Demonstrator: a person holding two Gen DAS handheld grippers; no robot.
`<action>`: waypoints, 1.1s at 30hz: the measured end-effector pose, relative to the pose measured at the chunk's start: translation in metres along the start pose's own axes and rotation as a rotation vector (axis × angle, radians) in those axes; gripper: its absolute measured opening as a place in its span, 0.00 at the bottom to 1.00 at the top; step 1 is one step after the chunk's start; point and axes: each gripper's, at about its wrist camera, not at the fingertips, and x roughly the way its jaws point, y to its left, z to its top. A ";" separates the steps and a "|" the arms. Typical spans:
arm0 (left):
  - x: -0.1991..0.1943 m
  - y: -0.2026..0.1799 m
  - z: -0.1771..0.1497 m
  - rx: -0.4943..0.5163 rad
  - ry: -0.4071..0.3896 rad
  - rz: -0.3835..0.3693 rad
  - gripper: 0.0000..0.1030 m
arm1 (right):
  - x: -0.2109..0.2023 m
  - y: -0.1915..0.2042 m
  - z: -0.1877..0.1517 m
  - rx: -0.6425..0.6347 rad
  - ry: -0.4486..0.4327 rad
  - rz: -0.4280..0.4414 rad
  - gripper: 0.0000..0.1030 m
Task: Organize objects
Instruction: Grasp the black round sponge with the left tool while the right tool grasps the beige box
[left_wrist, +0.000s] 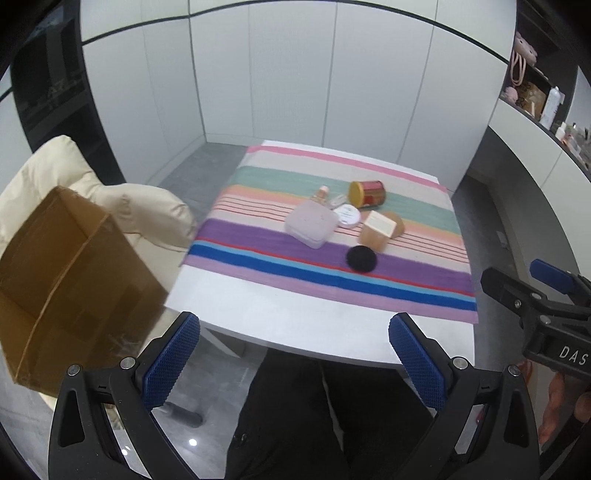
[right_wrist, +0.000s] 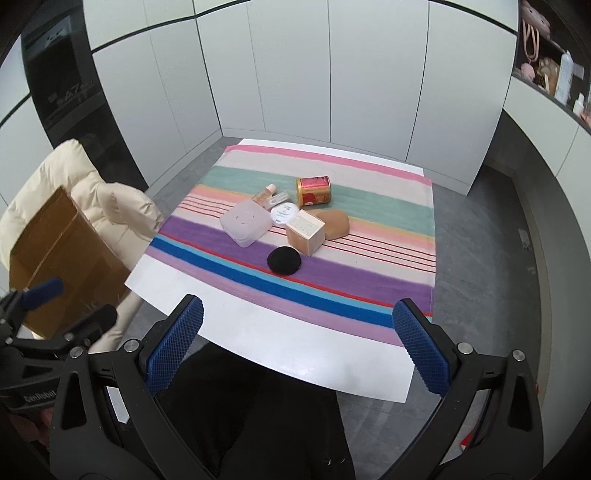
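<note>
A cluster of objects lies mid-table on a striped cloth (left_wrist: 280, 273) (right_wrist: 388, 214): a pale pink square case (left_wrist: 311, 222) (right_wrist: 245, 222), a red can on its side (left_wrist: 367, 193) (right_wrist: 313, 190), a tan box with a white label (left_wrist: 376, 230) (right_wrist: 306, 232), a black round pad (left_wrist: 361, 259) (right_wrist: 283, 260), a white round tin (left_wrist: 348, 215) (right_wrist: 284, 213) and a small peach bottle (left_wrist: 322, 193) (right_wrist: 265, 195). My left gripper (left_wrist: 293, 363) and right gripper (right_wrist: 297, 354) are both open and empty, held short of the table's near edge.
A brown cardboard box (left_wrist: 62, 280) (right_wrist: 62, 258) sits on a cream padded chair (left_wrist: 140, 210) (right_wrist: 107, 206) left of the white table (left_wrist: 280, 314) (right_wrist: 258, 332). Dark trousers show below the grippers. White cabinets stand behind; shelves with items are at the far right.
</note>
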 end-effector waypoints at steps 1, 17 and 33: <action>0.002 -0.002 0.001 0.004 0.003 -0.005 0.99 | 0.002 -0.001 0.001 0.000 0.002 -0.008 1.00; 0.115 -0.035 0.039 0.106 0.073 -0.006 0.99 | 0.105 -0.035 0.038 -0.089 0.057 -0.079 0.94; 0.244 -0.081 0.024 0.207 0.164 -0.060 0.92 | 0.219 -0.065 0.013 -0.079 0.132 -0.087 0.86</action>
